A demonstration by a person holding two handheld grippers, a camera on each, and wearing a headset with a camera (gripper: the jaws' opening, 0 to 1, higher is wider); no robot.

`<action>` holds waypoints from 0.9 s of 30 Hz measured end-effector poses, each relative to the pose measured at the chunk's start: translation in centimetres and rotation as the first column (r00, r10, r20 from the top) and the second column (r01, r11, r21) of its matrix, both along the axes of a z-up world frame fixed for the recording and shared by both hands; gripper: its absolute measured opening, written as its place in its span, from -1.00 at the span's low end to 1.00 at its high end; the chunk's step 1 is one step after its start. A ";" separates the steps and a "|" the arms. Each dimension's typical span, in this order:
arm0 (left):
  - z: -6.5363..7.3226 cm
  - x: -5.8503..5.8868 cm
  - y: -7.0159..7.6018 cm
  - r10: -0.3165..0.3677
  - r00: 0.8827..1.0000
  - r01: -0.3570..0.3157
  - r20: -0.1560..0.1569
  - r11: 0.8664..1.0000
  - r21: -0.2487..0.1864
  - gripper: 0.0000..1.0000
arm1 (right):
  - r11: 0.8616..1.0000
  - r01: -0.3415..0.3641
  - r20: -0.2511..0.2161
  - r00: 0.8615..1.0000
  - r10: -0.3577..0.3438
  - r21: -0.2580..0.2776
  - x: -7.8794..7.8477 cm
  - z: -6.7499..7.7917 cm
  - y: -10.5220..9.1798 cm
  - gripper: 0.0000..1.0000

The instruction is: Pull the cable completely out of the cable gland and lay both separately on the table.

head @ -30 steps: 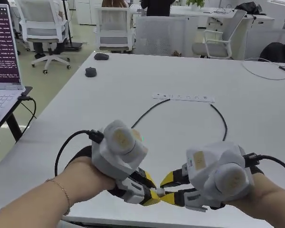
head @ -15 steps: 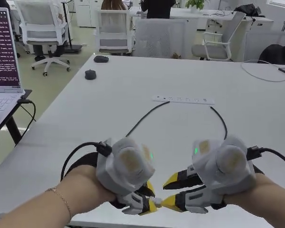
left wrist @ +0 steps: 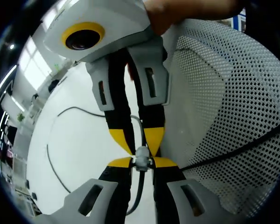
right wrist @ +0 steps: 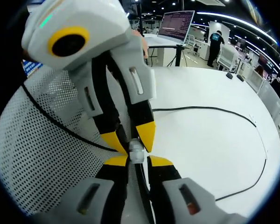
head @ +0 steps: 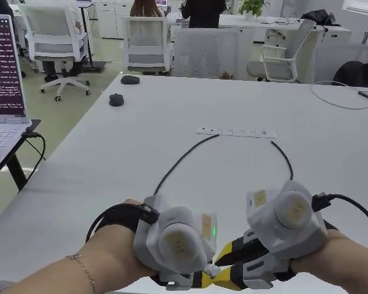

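Low over the near edge of the table (head: 172,110), the two grippers meet nose to nose, and the cable gland (left wrist: 141,157) sits right at the meeting point, a small pale fitting held in the air rather than resting on the surface. The left gripper (left wrist: 141,162) has its jaws drawn in to a narrow gap, with the yellow tips pressed on either side of the gland's body. The right gripper (right wrist: 138,161) is closed down just as far and appears to nip the cable (left wrist: 137,196) where it leaves the gland. The four tips crowd so tightly, though, that it may be on the gland's end instead. The cable runs straight through the fitting: a dark length trails back between the left jaws, and another passes between the right jaws, so it is not yet out. The head-on arrangement makes sense. With one gripper anchoring the gland and the other gripping close beside it, a pull would run along the cable's own line rather than bend it. Holding both above the table would also leave the trailing length free to slide — neither part is laid down yet, so the task looks to be at its start.
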State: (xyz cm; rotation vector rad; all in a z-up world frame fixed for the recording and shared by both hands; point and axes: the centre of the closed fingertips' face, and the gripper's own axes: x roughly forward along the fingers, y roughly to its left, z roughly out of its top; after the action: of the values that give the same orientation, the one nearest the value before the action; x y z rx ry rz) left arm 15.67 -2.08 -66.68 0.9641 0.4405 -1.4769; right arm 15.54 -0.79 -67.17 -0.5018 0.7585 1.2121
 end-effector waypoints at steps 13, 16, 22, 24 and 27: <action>0.0 0.9 0.6 0.168 0.964 -0.181 -0.204 0.982 -0.047 -0.67 | 0.990 -0.120 0.196 0.972 0.133 -0.080 0.4 0.5 0.3 -0.77; 0.0 1.0 0.7 0.196 0.946 -0.216 -0.258 0.975 -0.051 -0.67 | 0.982 -0.154 0.240 0.955 0.176 -0.109 0.4 0.5 0.4 -0.77; 0.5 1.8 1.1 0.280 0.876 -0.336 -0.392 0.938 -0.082 -0.67 | 0.969 -0.185 0.322 0.918 0.230 -0.163 0.8 0.8 0.7 -0.77; 0.7 1.8 1.3 0.285 0.867 -0.349 -0.408 0.933 -0.089 -0.67 | 0.968 -0.189 0.338 0.911 0.236 -0.166 1.0 1.0 0.7 -0.77; 0.5 1.7 1.3 0.294 0.854 -0.362 -0.429 0.928 -0.084 -0.67 | 0.963 -0.202 0.353 0.900 0.254 -0.178 1.0 0.9 0.8 -0.77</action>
State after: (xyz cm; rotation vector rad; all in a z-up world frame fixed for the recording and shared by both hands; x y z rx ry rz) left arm 17.36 -0.81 -66.18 0.4132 0.7406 -1.3685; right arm 16.54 0.05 -66.26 -0.9296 0.4636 1.2355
